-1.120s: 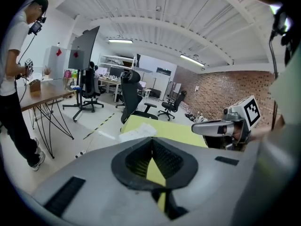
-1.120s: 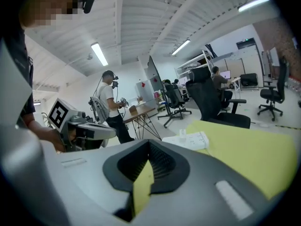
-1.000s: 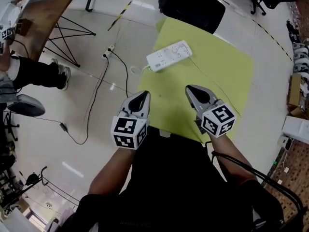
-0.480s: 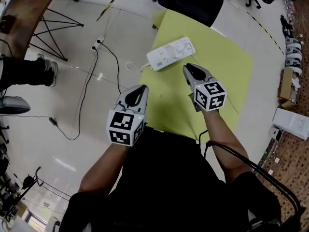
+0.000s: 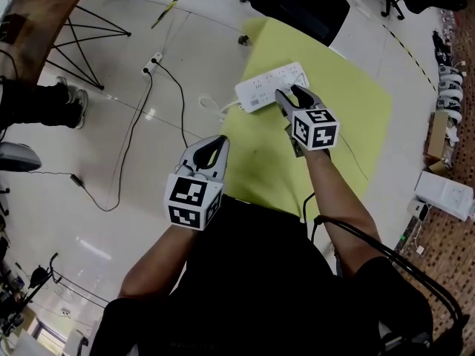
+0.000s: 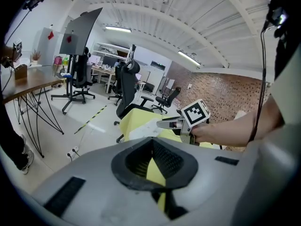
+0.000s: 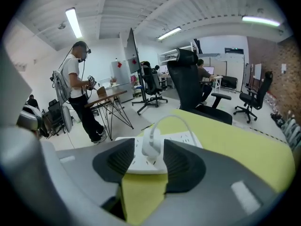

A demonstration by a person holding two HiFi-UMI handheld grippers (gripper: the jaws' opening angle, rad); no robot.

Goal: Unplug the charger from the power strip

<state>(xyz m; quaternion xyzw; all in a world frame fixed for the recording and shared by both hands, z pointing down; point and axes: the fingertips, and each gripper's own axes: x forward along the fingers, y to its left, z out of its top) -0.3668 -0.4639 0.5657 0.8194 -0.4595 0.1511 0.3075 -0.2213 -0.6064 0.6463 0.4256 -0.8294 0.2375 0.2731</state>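
Observation:
A white power strip point(image 5: 263, 89) lies on a yellow-green mat point(image 5: 338, 124) on the floor. My right gripper point(image 5: 291, 92) reaches over its near end. In the right gripper view the white charger point(image 7: 151, 142) stands plugged into the strip point(image 7: 186, 138), its white cable point(image 7: 175, 118) arching up. The right gripper point(image 7: 149, 149) is opening, its pads either side of the charger with gaps showing. My left gripper point(image 5: 220, 141) hangs shut and empty over the mat's near left edge, well short of the strip; its tips point(image 6: 152, 138) meet.
A black office chair point(image 5: 297, 6) stands beyond the mat. A black cable and a small white socket block point(image 5: 153, 60) lie on the floor at left, near a table's black legs point(image 5: 74, 39) and a person's shoes point(image 5: 70, 102). White boxes point(image 5: 445, 195) sit at right.
My right gripper moved forward and down to the power strip and its jaws spread from shut to wide around the charger. The left gripper shifted slightly forward.

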